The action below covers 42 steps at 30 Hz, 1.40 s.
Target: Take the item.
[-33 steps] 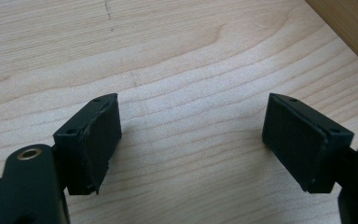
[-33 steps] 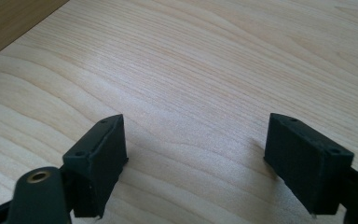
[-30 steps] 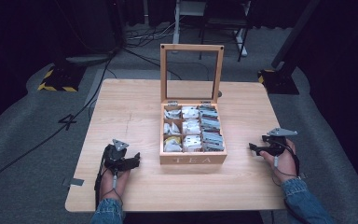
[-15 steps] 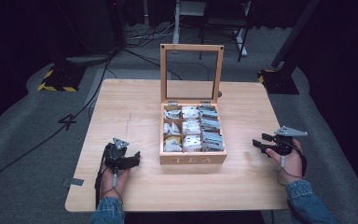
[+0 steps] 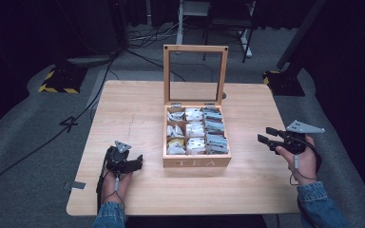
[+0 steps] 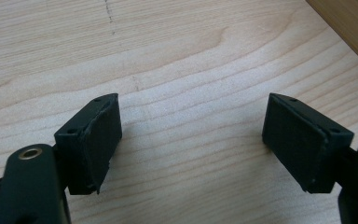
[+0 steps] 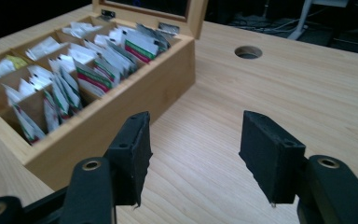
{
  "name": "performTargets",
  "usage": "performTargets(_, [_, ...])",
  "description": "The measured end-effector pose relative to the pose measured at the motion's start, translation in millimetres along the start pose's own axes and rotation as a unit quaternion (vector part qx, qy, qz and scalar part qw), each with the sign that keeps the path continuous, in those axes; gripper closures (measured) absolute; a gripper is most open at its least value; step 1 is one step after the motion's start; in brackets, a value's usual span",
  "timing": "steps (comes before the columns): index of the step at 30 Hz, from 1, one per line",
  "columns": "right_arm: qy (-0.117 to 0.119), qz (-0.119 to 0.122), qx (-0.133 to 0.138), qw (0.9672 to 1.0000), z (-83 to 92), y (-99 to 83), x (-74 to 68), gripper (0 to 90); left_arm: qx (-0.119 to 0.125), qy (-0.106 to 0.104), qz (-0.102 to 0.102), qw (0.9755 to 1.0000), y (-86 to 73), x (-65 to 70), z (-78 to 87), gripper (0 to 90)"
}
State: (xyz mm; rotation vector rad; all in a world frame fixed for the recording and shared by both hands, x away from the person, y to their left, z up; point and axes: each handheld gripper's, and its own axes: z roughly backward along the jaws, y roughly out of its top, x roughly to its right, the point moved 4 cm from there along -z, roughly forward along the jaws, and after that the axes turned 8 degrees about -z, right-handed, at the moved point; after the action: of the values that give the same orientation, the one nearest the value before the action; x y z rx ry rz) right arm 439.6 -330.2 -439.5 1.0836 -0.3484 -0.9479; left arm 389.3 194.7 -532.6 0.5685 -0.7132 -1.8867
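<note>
While left gripper [image 5: 134, 163] stays, right gripper [image 5: 266, 135] seemingly withdrawn from tea box [image 5: 197, 163], fingers apart

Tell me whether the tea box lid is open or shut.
Open: the tea box lid stands upright behind it, tea bags exposed.

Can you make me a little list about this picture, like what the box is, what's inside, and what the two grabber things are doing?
box: wooden tea box, marked TEA on its front
lid: lid open, standing upright at the back
inside: tea bags in compartments
table: light wooden table
left gripper: left gripper open, holding nothing, left of the box
right gripper: right gripper open, holding nothing, right of the box
touching box: neither gripper
</note>
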Motion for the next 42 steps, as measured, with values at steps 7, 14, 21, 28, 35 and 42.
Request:
performTargets(7, [0.025, -0.005, 0.003, 0.9997, 1.4, 10.0, -14.2, 46.4, 0.001, 0.0, 0.001, 1.0, 0.5, -0.3, -0.6, 20.2])
performTargets(14, [0.044, 0.0, 0.006, 0.999, 2.5, 21.1, -32.3, 48.2, 0.001, 0.002, 0.005, 1.0, 1.6, -0.4, -1.7, 20.3])
performTargets(21, [0.07, 0.027, -0.003, 0.9971, -1.9, 30.6, -62.5, 49.1, -0.001, 0.004, 0.005, 1.0, 2.4, -1.0, -2.3, 20.3])
performTargets(28, [0.098, 0.037, -0.023, 0.9942, -16.3, 34.4, -85.1, 50.7, 0.0, 0.004, 0.005, 1.0, 2.5, -1.1, -2.4, 20.3])
performTargets(35, [0.124, 0.052, -0.035, 0.9903, -31.5, 38.6, -107.2, 51.1, -0.001, 0.004, 0.006, 1.0, 2.5, -1.0, -2.4, 20.4])
performTargets(42, [0.144, 0.06, -0.043, 0.9868, -46.6, 40.9, -124.4, 51.0, 0.0, 0.004, 0.005, 1.0, 2.5, -1.0, -2.5, 20.4])
